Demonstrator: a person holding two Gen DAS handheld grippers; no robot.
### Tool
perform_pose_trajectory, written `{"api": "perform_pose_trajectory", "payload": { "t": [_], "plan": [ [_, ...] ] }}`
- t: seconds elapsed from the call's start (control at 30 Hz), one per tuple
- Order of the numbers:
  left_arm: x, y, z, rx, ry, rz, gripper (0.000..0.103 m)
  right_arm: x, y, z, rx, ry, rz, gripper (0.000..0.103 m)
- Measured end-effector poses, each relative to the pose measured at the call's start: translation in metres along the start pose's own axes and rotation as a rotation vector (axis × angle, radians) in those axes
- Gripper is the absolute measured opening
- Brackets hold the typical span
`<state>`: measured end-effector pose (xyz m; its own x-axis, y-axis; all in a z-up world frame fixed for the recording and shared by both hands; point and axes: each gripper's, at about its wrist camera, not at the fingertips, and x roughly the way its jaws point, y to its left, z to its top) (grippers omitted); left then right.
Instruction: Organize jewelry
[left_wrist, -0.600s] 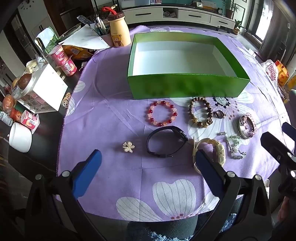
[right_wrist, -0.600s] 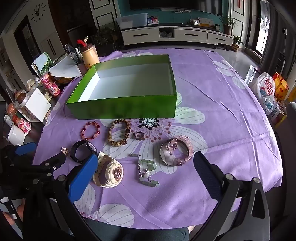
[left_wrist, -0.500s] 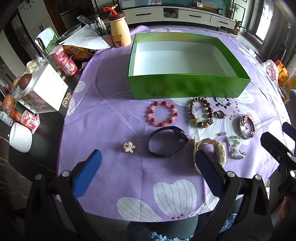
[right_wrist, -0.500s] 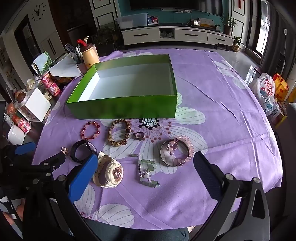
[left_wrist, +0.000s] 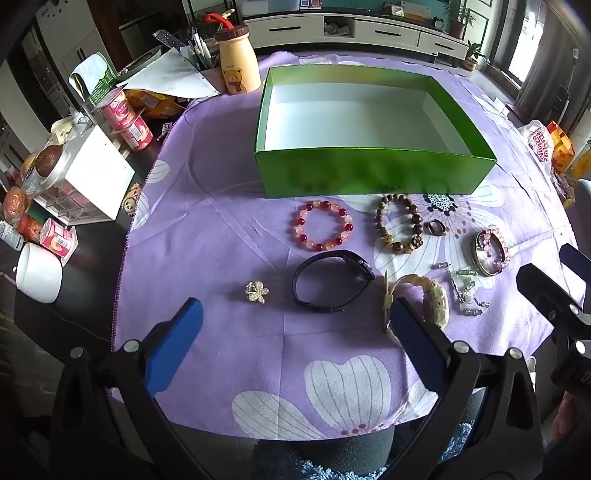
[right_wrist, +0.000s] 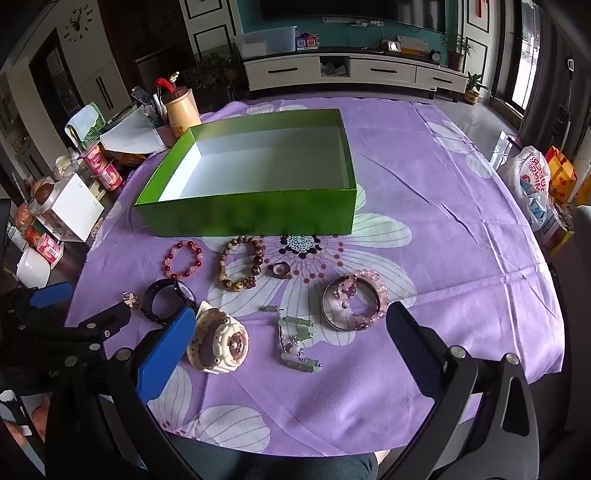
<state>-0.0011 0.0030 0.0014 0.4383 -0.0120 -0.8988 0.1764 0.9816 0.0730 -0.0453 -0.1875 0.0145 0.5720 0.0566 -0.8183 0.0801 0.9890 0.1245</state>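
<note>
An empty green box (left_wrist: 369, 173) (right_wrist: 251, 218) stands on the purple flowered cloth. In front of it lie a red bead bracelet (left_wrist: 324, 230) (right_wrist: 183, 259), a brown bead bracelet (left_wrist: 399, 229) (right_wrist: 242, 268), a small ring (left_wrist: 436, 227) (right_wrist: 279, 269), a black watch (left_wrist: 332, 280) (right_wrist: 168, 301), a cream watch (left_wrist: 424, 299) (right_wrist: 221, 341), a brooch (left_wrist: 256, 291) (right_wrist: 131, 299), a silver bangle with pink beads (left_wrist: 491, 249) (right_wrist: 354, 302) and a green bead chain (left_wrist: 465, 288) (right_wrist: 297, 343). My left gripper (left_wrist: 295, 328) is open above the cloth's near edge. My right gripper (right_wrist: 291, 336) is open above the cream watch and chain.
Left of the cloth the table holds a yellow bear bottle (left_wrist: 236, 61), pink cups (left_wrist: 127, 118), a white box (left_wrist: 88, 173), a white mug (left_wrist: 38, 273) and papers. A plastic bag (right_wrist: 532, 177) sits off the right edge.
Both grippers stay open. The left wrist view has shifted slightly, so the jewelry sits a little lower and to the right; nothing on the cloth has moved.
</note>
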Motion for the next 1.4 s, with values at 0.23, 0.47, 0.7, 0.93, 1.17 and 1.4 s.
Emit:
{"api": "perform_pose_trajectory", "payload": {
  "t": [0.23, 0.47, 0.7, 0.93, 1.17, 1.4],
  "plan": [
    [-0.0023, -0.0011, 0.0003, 0.007, -0.006, -0.001, 0.101, -0.0029, 0.0012, 0.0008, -0.002, -0.005, 0.003, 0.102],
    [-0.0048, -0.0026, 0.0011, 0.016, -0.012, 0.002, 0.101, -0.0047, -0.0009, 0.0008, 0.006, -0.012, 0.005, 0.102],
    [-0.008, -0.0019, 0.0025, 0.005, -0.02, -0.003, 0.101, -0.0071, -0.0038, 0.0041, 0.003, -0.017, -0.005, 0.102],
    [-0.0067, -0.0021, 0.0011, 0.009, -0.017, -0.006, 0.101, -0.0054, -0.0055, 0.0025, 0.012, -0.007, 0.0, 0.102],
    [-0.0074, -0.0004, 0.0015, 0.005, -0.02, -0.006, 0.101, -0.0053, -0.0058, 0.0015, 0.012, -0.015, 0.001, 0.102],
    [-0.0091, -0.001, 0.0007, 0.011, -0.025, -0.019, 0.101, -0.0051, -0.006, -0.0002, 0.012, -0.014, 0.001, 0.102]
  ]
}}
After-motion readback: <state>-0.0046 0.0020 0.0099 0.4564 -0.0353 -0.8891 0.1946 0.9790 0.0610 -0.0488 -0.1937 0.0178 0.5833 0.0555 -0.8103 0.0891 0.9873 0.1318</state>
